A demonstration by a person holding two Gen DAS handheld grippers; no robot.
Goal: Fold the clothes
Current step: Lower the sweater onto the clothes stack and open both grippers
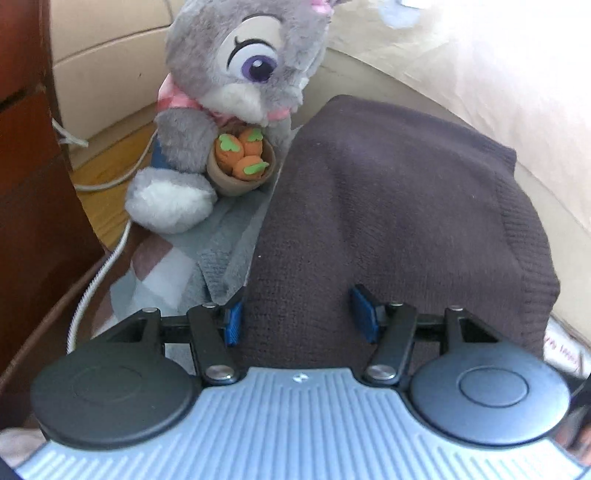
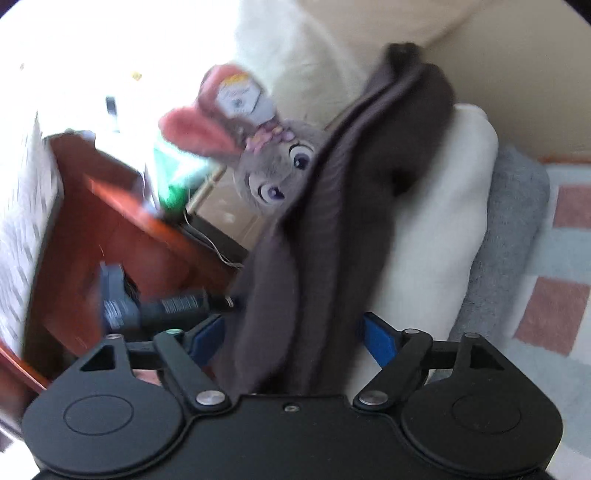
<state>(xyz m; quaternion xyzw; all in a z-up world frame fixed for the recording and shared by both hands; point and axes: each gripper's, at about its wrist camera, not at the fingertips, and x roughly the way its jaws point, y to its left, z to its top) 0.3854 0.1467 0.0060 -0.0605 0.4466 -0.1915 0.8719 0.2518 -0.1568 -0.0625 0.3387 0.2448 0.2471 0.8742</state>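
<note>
My left hand-held gripper [image 1: 299,314] stands spread over the dark brown knit sweater [image 1: 388,221], which lies doubled on the bed beside the plush rabbit [image 1: 221,92]. My right hand-held gripper [image 2: 291,336], jaws apart, straddles its bunched layers without clamping. Judging so, it's mid-fold or being stacked.

Your right wrist view is smeared by motion: the red-brown wooden cabinet [image 2: 122,229] and the grey plush rabbit [image 2: 273,177] blur, and the dark brown knitted sweater [image 2: 325,258] hides the rabbit's body. In your left view the frame cuts the rabbit's ears [image 1: 325,5], and the sweater's near edge disappears behind the gripper body.
</note>
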